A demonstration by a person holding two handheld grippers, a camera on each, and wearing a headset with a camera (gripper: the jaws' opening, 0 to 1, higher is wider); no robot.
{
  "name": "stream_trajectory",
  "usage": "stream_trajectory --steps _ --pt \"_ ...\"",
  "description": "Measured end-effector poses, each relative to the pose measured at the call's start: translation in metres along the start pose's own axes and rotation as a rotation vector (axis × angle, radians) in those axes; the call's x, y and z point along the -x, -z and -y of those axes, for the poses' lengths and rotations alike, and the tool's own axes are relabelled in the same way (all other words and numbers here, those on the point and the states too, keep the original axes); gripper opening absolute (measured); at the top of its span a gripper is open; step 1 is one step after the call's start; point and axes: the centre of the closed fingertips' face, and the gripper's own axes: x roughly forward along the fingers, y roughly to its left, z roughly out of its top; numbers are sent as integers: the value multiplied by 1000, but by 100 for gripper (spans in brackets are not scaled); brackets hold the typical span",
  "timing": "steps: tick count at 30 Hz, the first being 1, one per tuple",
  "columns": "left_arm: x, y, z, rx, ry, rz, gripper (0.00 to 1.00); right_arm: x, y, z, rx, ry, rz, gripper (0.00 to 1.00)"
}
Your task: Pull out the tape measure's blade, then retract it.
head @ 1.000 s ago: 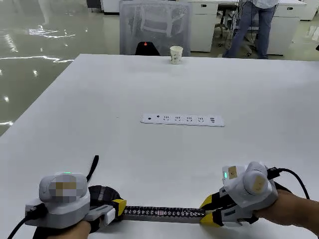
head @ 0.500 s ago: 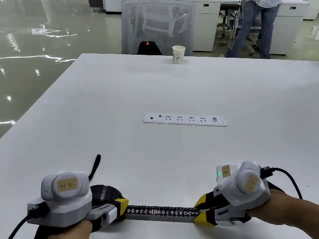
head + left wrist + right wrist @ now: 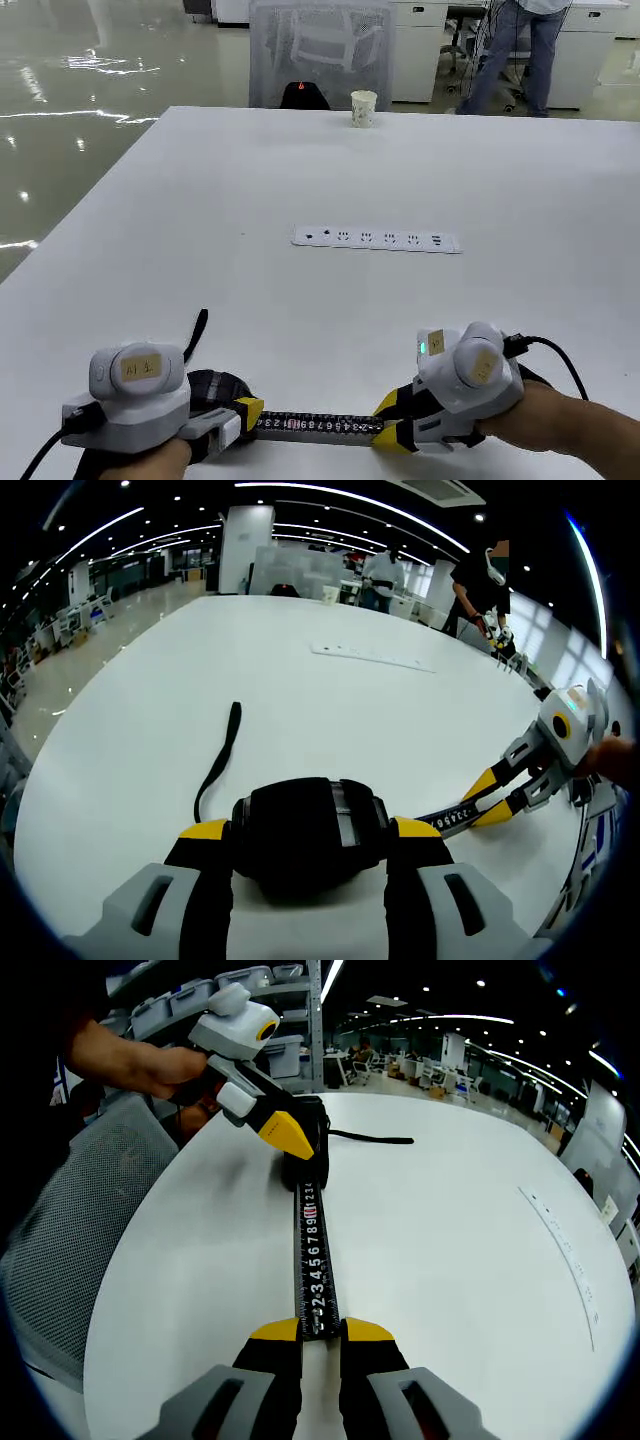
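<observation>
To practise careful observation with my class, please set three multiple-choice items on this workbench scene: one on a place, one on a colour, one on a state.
1. Where is the paper cup? A) at the table's far edge B) at its near edge C) on the floor
2. What colour is the tape measure's case? A) red B) black C) white
3. The blade is: A) fully retracted B) lying loose C) pulled out, its end clamped in the right hand-held gripper

Answers: 1 A, it stands at the edge farthest from the person; 2 B, it shows black between the left hand-held gripper's yellow tips; 3 C, the numbered blade spans from case to gripper.
</observation>
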Motion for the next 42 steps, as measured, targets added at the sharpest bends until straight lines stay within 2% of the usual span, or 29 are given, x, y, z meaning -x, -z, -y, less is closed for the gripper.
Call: stream_trajectory --steps 42 --pt "0 0 -1 8 7 -8 56 -33 -36 -1 2 -6 40 10"
